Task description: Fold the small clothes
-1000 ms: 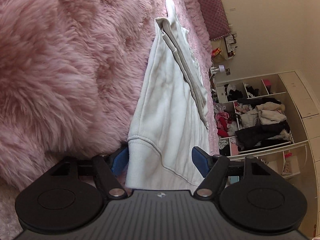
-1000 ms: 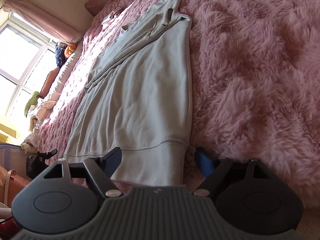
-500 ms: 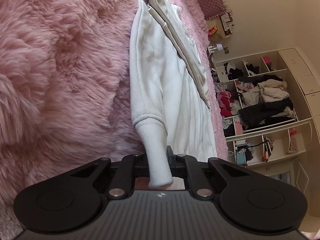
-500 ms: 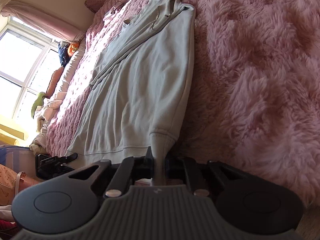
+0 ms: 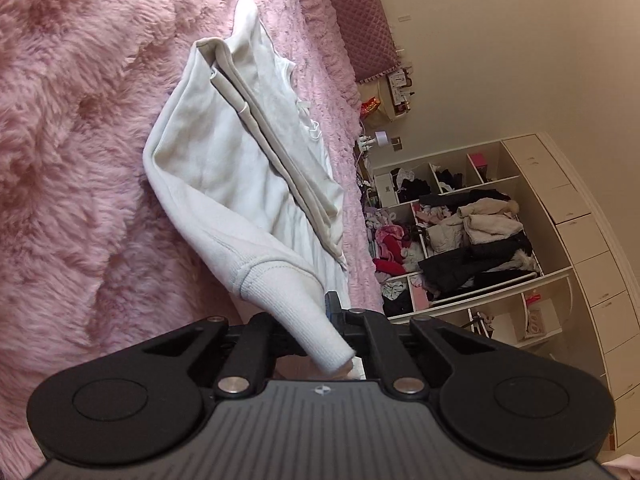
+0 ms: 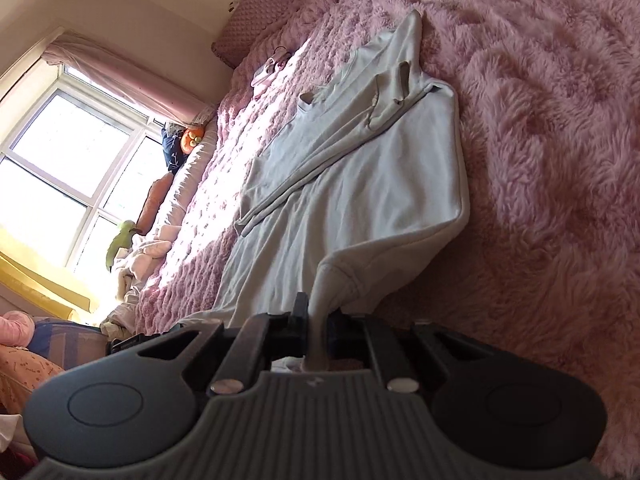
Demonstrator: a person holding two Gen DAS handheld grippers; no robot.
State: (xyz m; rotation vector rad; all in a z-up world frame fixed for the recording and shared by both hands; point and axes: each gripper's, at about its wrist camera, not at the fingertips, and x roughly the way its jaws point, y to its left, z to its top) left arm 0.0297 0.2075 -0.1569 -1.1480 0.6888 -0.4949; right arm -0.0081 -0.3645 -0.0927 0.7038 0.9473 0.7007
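**Hem corners pinched, one in each claw**

Sweatshirt (image 5: 224, 168) in pale cream lies stretched along a shaggy pink blanket (image 5: 72, 128), and I hold it by the ribbed band at its near end. My left claw (image 5: 326, 334) is clamped on one corner of that band, the cloth bunched into a tube that runs down between the closed fingers. My right claw (image 6: 316, 334) is clamped on the other corner, a narrow tuck of fabric pulled up off the bed. One garment, two grips. The body of the sweatshirt (image 6: 360, 184) lies mostly flat beyond the lifted corners, with one sleeve folded lengthwise across it. To one side stands one open shelf unit (image 5: 460, 232) stuffed with clothes; to the other, one bright window (image 6: 60, 168) under a pink curtain.
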